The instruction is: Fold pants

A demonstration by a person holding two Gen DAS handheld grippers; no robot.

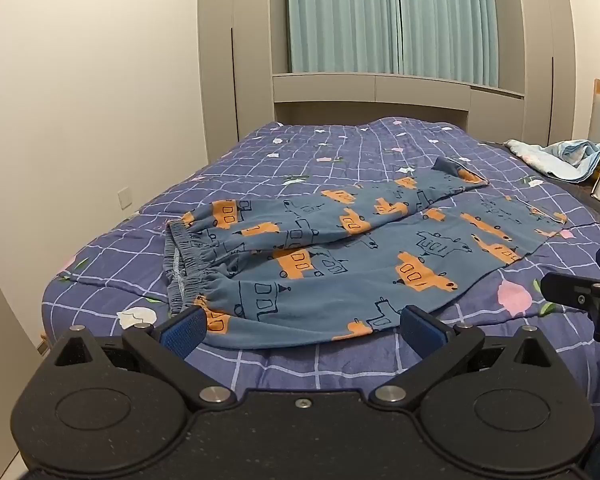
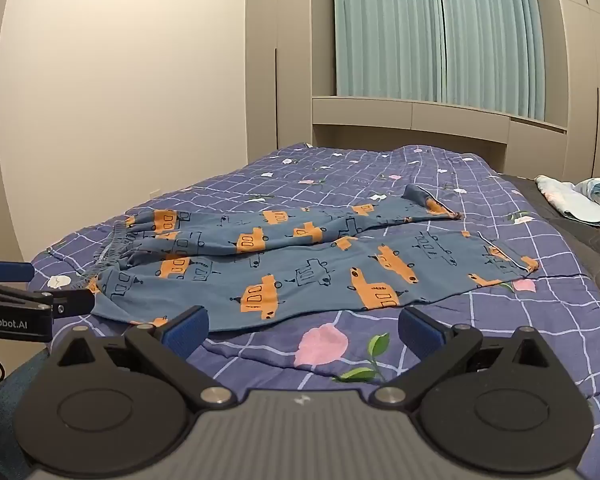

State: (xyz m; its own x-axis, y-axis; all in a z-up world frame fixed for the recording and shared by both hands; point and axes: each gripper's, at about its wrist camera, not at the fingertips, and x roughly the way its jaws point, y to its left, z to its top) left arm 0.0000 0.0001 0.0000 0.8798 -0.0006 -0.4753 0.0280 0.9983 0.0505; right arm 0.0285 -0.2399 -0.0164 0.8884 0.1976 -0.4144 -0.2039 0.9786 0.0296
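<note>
Both wrist views low at near edge of bed (image 1: 100, 280), facing far toward curtains (image 1: 392, 16). Left view set further left, near waistband of pants (image 1: 340, 256); right view near the cuffs. Shared: pants, quilt, wardrobes, curtains.

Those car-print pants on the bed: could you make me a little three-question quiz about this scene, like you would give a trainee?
1. True or false: the left gripper is shut on the pants.
2. Which end of the pants lies on the left of both views? A) elastic waistband B) leg hems C) neither
3. Fill in: the pants lie on a checked purple ______ printed with flowers.

Key
1. False: both it and the right gripper are open and hold nothing.
2. A; the leg hems point right.
3. Quilt.
</note>
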